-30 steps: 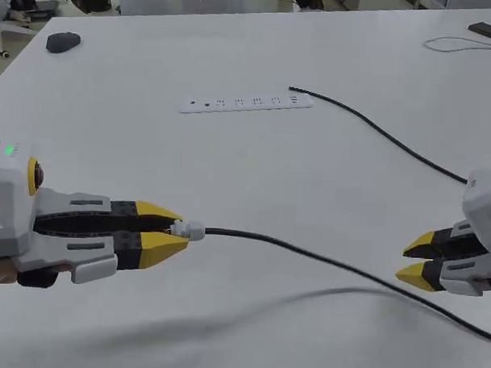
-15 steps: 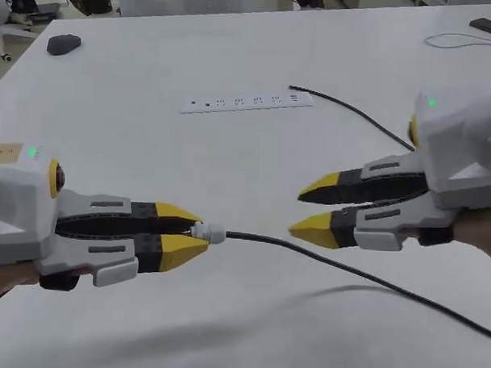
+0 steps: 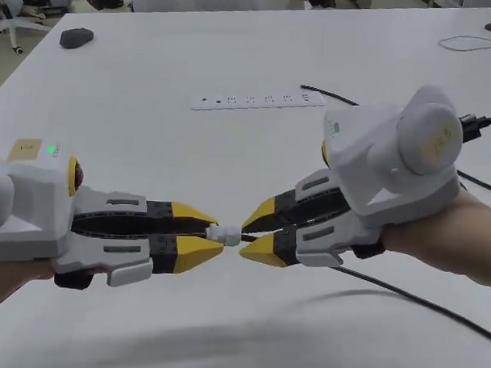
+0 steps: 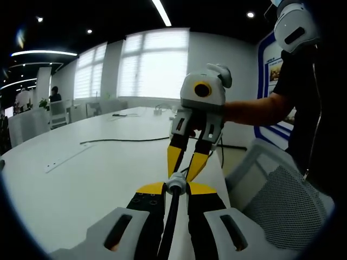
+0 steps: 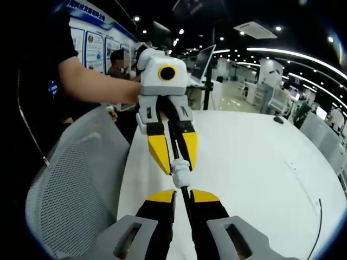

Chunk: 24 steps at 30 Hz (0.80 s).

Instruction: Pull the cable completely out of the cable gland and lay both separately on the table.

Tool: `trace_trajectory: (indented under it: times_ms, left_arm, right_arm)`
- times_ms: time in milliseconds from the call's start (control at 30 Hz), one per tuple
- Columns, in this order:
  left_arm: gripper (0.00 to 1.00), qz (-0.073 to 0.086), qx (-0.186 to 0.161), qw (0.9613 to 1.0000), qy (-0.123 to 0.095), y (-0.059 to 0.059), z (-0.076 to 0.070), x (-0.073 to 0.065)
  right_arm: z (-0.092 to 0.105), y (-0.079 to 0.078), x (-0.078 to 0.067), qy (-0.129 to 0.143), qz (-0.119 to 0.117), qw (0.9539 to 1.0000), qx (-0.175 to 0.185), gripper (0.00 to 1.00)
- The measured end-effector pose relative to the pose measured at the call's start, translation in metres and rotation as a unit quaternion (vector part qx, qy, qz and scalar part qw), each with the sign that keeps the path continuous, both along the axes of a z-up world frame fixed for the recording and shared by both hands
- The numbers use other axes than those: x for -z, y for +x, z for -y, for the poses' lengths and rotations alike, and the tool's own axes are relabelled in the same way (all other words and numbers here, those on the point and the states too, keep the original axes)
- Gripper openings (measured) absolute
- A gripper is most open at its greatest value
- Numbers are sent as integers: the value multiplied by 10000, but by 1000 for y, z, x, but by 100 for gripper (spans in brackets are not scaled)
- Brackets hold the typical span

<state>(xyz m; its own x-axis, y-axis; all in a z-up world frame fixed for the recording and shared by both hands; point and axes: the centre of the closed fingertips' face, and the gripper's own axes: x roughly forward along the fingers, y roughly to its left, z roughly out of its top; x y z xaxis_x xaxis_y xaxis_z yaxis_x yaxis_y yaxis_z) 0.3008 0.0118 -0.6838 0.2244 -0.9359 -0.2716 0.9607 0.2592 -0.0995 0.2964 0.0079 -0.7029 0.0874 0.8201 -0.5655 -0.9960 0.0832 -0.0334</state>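
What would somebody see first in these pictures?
Two yellow-tipped grippers meet tip to tip over the white table. The left gripper pinches a small white gland, and the right gripper has its jaws either side of the black cable coming out of it.

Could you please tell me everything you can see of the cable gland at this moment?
The cable gland is a small, white, plastic-looking fitting, roughly cylindrical, held about level and apparently clear of the table. The yellow-tipped fingers of the left gripper are clamped on its rear end. The black cable comes out of its front and passes between the open fingers of the right gripper, whose tips sit right beside the gland.
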Motion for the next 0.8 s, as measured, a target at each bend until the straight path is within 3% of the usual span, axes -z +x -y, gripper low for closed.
trace_trajectory:
  times_ms: [67, 200, 267, 400, 567, 800]
  left_arm:
    - [15, 24, 17, 10000, 23, -1, 0, 1]
    - [14, 28, 25, 10000, 38, -4, -2, 4]
    - [14, 46, -9, 10000, 30, -4, -4, 4]
    - [14, 60, -98, 9999, 20, -6, -13, 4]
    - [14, 135, -366, 9992, 9, -6, -32, 3]
    - [15, 138, -869, 9961, 26, -14, -72, 4]
  right_arm:
    - [0, 3, 1, -58, 114, 9999, 13, 1]
    - [-1, 0, 3, -66, 49, 10000, -12, 0]
    - [-2, 0, 4, -110, 165, 9998, -55, 0]
    - [1, 0, 8, -252, 164, 9995, -58, 0]
    - [9, 3, 13, -363, 54, 9993, 13, 0]
    - [4, 2, 21, -513, 66, 9985, -203, 0]
